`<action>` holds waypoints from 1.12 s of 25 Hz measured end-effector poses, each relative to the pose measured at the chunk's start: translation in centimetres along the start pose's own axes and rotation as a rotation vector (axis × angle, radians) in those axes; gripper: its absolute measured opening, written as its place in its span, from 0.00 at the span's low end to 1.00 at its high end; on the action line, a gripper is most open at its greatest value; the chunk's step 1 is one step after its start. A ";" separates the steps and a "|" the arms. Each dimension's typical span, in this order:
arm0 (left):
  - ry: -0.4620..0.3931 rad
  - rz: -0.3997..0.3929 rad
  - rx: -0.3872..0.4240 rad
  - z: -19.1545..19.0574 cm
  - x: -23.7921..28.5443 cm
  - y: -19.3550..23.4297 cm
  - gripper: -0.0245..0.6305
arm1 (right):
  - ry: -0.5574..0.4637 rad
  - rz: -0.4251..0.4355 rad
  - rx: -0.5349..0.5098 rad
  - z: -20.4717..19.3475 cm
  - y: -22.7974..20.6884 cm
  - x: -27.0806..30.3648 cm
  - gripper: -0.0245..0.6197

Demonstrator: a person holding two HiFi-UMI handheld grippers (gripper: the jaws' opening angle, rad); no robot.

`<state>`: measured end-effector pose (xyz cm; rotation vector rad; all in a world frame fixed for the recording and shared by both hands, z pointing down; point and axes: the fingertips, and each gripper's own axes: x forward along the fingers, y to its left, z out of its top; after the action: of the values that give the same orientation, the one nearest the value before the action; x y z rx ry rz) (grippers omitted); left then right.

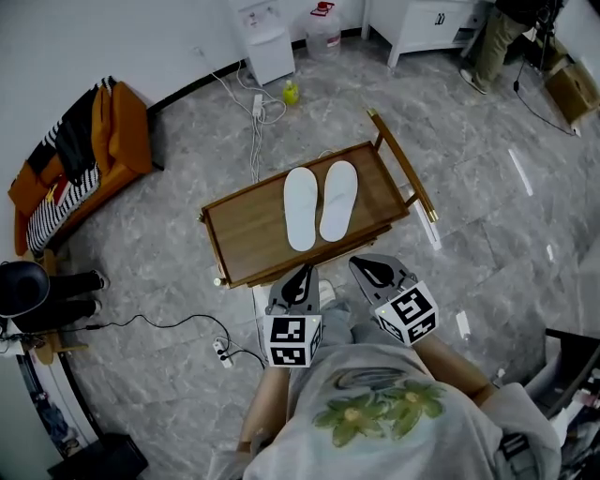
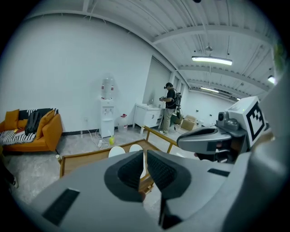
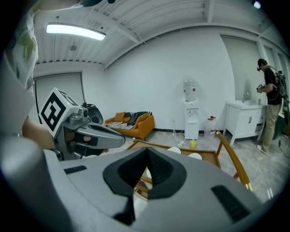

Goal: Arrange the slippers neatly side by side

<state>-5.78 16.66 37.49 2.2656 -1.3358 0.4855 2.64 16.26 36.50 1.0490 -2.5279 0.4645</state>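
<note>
Two white slippers lie side by side, toes away from me, on a low wooden table (image 1: 248,234): the left slipper (image 1: 300,208) and the right slipper (image 1: 338,200) almost touch. Both also show in the left gripper view as left slipper (image 2: 117,152) and right slipper (image 2: 136,147), and in the right gripper view as left slipper (image 3: 173,150) and right slipper (image 3: 195,156). My left gripper (image 1: 305,273) (image 2: 145,152) is shut and holds nothing, hanging short of the table's near edge. My right gripper (image 1: 362,266) (image 3: 147,148) is beside it, also shut with nothing in it.
The table has a raised rail (image 1: 403,164) on its right side. An orange sofa (image 1: 117,131) stands at the left, a water dispenser (image 1: 265,37) and jug (image 1: 323,28) at the back, cables and a power strip (image 1: 257,105) on the floor. A person (image 1: 492,42) stands by a white cabinet (image 1: 422,23).
</note>
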 end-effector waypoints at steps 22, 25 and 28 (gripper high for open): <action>0.108 0.179 0.098 1.8 9.3 5.1 0.44 | 0.063 0.047 0.001 2.4 -7.3 5.5 0.05; 0.125 0.194 0.098 1.8 10.6 5.3 0.44 | 0.066 0.074 0.003 2.5 -8.1 6.2 0.05; 0.134 0.214 0.090 1.7 12.0 5.7 0.44 | 0.074 0.097 0.015 2.1 -9.0 7.0 0.05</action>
<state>-5.10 4.67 43.53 2.1276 -1.5210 0.7706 4.18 5.08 39.20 0.9007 -2.5212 0.5403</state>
